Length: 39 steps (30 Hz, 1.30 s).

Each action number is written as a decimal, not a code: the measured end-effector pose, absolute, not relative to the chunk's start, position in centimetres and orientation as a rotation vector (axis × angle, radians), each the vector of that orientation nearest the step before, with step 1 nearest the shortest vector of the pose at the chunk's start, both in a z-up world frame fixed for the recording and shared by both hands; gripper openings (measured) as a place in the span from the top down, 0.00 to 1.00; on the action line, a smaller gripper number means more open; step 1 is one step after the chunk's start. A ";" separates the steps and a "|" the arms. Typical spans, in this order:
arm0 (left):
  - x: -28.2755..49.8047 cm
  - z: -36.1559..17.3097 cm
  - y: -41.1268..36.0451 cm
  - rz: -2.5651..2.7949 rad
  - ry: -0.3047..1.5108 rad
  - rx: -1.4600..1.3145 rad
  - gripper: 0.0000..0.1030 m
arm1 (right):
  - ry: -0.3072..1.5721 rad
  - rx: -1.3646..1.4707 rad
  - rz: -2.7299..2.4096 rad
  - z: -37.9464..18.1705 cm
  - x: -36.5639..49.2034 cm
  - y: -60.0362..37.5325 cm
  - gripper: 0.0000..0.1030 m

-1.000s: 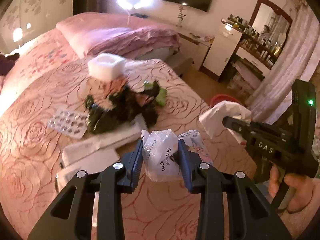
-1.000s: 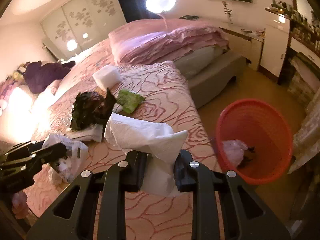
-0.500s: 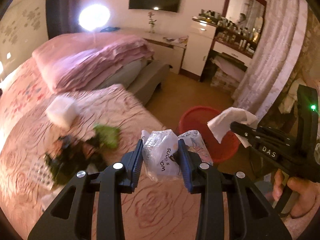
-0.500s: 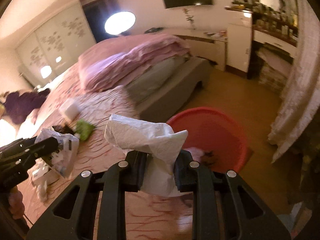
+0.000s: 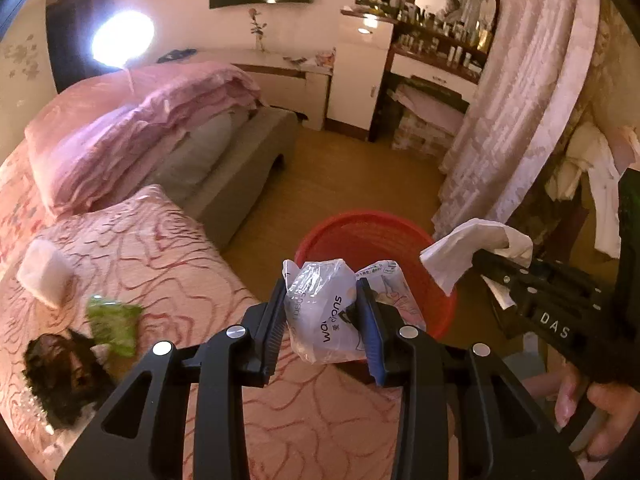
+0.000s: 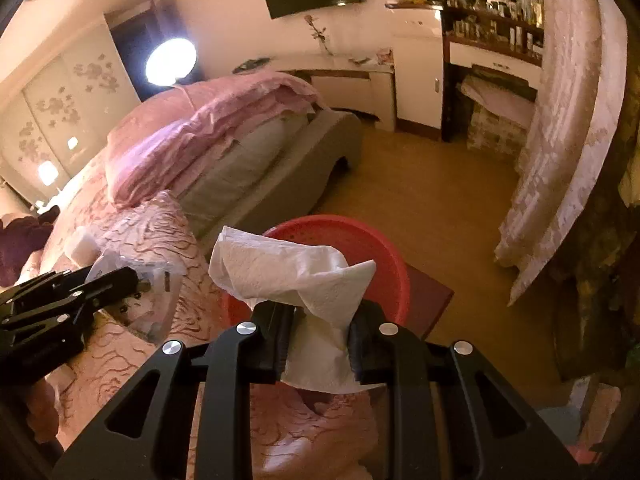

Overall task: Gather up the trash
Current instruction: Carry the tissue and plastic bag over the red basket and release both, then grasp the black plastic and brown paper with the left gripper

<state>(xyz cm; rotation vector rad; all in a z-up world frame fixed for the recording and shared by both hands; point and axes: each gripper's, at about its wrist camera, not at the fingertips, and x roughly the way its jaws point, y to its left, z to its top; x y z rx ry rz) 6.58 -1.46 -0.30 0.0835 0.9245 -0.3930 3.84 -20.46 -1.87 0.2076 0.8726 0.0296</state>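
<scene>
Left wrist view: left gripper [image 5: 324, 312] clamps a plastic bag [image 5: 320, 320] at centre; right gripper [image 6: 318, 332] clamps a tissue [image 6: 292, 276] before the red bin [image 6: 372, 248].

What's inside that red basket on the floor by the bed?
Only the ribbed inner wall of the red basket shows. Its bottom is covered: the plastic bag in the left gripper and the paper towel in the right gripper block both views.
</scene>
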 end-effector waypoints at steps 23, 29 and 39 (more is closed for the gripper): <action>10.7 -7.2 -3.8 -0.412 1.085 0.088 0.44 | 1.043 0.212 0.038 -7.8 7.7 -20.4 0.48; 10.5 -6.9 -2.9 -0.400 1.075 0.073 0.34 | 1.038 0.233 0.041 -7.6 7.4 -20.7 0.41; 9.2 -5.5 -1.1 -0.362 1.037 0.065 0.33 | 1.018 0.232 0.022 -7.2 6.3 -20.6 0.37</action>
